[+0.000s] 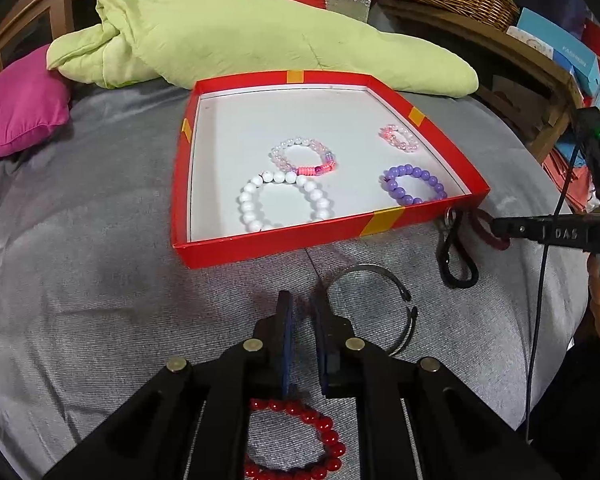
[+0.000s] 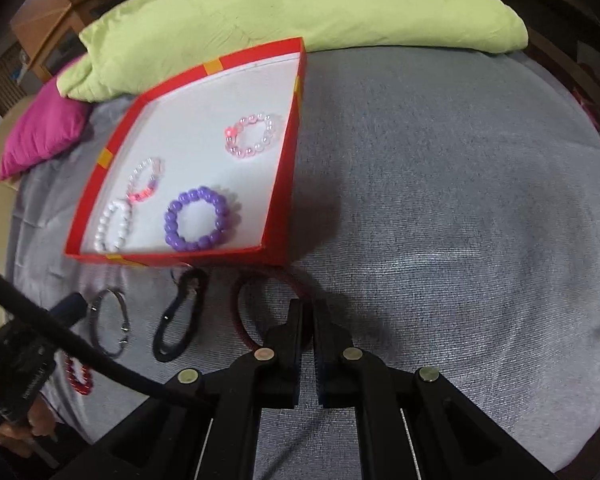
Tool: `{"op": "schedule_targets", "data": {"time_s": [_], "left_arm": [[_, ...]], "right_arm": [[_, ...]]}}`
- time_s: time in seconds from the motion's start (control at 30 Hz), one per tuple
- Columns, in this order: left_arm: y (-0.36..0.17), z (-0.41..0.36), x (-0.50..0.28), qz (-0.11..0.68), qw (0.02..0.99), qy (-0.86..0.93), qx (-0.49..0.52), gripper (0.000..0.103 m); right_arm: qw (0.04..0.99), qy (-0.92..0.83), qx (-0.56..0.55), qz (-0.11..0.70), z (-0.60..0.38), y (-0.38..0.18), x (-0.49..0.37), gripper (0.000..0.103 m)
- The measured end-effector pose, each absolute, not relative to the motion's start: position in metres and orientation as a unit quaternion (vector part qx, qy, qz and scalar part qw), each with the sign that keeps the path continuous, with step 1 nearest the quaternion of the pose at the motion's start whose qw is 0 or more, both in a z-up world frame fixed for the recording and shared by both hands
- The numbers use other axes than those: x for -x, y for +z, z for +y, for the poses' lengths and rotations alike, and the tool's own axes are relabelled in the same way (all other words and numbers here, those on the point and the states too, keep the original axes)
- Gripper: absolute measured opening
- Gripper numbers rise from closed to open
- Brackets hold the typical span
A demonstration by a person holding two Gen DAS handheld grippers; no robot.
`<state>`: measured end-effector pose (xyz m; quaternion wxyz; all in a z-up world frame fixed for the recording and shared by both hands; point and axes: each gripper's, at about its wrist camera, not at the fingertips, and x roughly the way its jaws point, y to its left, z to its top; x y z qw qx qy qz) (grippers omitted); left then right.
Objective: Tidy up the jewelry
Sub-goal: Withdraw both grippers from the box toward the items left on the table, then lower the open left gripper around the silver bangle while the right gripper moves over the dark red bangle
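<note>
My right gripper (image 2: 309, 312) pinches the dark red hair tie (image 2: 260, 280); my left gripper (image 1: 302, 308) is closed, empty, beside the silver bangle (image 1: 376, 280).

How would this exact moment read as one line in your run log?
box: four bead bracelets inside | left gripper: shut, on metal bangle | right gripper: shut on dark red band | outside: red bracelet, black loop
</note>
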<state>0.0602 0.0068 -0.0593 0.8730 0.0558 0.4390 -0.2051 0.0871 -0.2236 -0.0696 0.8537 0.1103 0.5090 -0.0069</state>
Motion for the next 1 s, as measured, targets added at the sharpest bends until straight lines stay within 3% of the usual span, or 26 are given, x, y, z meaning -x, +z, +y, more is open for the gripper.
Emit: {"op": "schedule_targets", "data": {"time_s": [0.17,0.5,0.57,0.63,1.0], "left_arm": [[-0.063,0.002,-0.059,0.441,0.872,-0.203,-0.064,0.034],[-0.058,0.012,-0.059,0.435,0.877,-0.201,-0.041,0.039],[-0.055,0.008,-0.054,0.428,0.876,-0.217,-0.046,0.061],[-0.05,0.001,-0.047,0.413,0.878,-0.233,-0.055,0.071],[-0.066,-0.033,-0.037,0.424,0.863,-0.24,-0.135,0.076]], "right_arm": [[0.855,-0.013,-0.094,0.509,-0.218,-0.07,-0.087,0.006],[0.856,-0.016,-0.093,0.508,-0.217,-0.07,-0.087,0.006],[0.857,-0.017,-0.091,0.507,-0.215,-0.071,-0.088,0.006],[0.857,-0.018,-0.089,0.507,-0.214,-0.071,-0.088,0.006],[0.859,-0.019,-0.085,0.505,-0.213,-0.072,-0.09,0.006]]}}
